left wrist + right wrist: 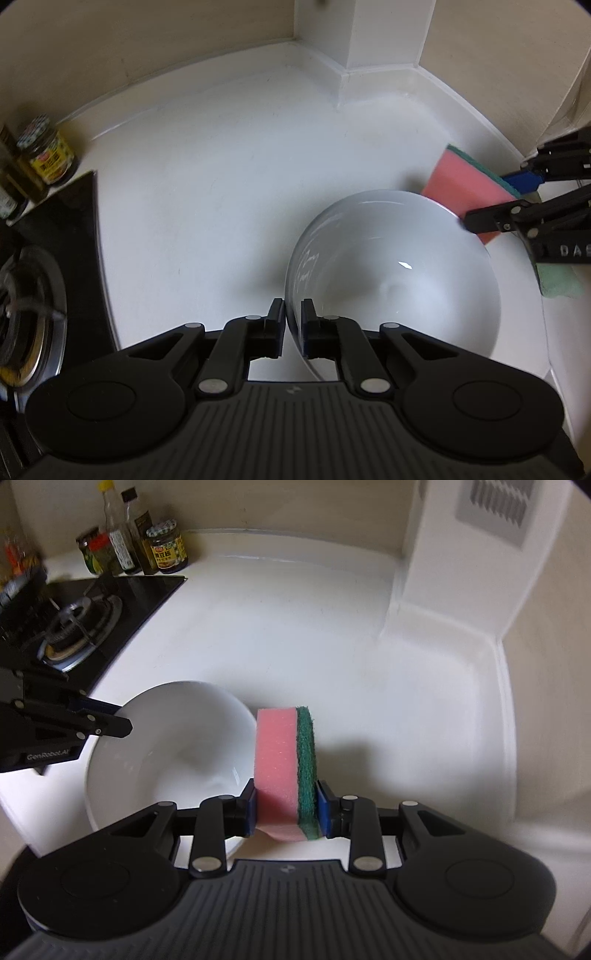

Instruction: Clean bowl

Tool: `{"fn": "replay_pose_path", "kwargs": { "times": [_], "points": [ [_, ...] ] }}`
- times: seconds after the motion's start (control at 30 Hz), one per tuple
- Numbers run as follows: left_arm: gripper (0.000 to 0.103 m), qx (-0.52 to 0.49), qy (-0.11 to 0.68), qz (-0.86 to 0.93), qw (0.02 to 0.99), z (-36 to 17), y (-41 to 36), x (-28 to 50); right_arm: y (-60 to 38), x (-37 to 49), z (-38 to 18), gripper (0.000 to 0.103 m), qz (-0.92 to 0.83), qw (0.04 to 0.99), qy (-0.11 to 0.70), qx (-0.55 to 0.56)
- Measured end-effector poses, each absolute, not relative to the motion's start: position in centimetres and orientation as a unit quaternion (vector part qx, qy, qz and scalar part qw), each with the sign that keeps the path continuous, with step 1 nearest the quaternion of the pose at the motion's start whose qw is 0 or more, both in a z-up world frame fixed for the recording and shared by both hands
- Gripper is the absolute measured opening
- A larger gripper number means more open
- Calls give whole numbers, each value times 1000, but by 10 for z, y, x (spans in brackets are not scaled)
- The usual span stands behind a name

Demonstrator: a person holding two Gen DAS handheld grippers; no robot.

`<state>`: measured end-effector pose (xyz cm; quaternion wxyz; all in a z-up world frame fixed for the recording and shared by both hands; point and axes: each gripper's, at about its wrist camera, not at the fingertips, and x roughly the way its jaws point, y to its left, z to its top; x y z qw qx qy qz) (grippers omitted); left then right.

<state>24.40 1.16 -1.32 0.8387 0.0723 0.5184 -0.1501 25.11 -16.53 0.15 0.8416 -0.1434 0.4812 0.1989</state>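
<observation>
A white bowl is tilted above the white counter; my left gripper is shut on its near rim. The bowl also shows in the right wrist view, with the left gripper clamped on its far-left rim. My right gripper is shut on a pink sponge with a green scouring side, held upright just right of the bowl's rim. In the left wrist view the sponge sits at the bowl's far right rim, held by the right gripper.
A black gas hob lies at the left. Jars and bottles stand behind it by the wall. A white wall column juts out at the back right. A green cloth lies at the right.
</observation>
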Motion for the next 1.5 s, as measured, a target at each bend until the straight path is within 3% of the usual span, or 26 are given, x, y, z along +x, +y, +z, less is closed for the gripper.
{"fn": "replay_pose_path", "kwargs": {
  "times": [0.17,0.3,0.5,0.83,1.17,1.33,1.5],
  "points": [
    [6,33,516,-152,842,-14,20,249,-153,231,14,27,205,861,404,-230],
    [6,10,518,-147,842,-15,26,244,-156,200,50,27,230,888,342,-206],
    [7,-50,518,-142,842,-10,42,232,-149,192,57,27,299,864,388,-116],
    [7,-61,521,-143,840,-9,43,232,-103,194,-2,27,278,843,393,-241],
    [6,-42,519,-149,840,-10,42,234,-100,162,13,26,381,767,416,-306],
    [6,-37,517,-152,842,-11,42,233,-91,155,5,26,328,747,377,-439],
    [6,-29,520,-153,840,-11,41,234,-75,148,-5,26,336,740,351,-466]
  ]
}}
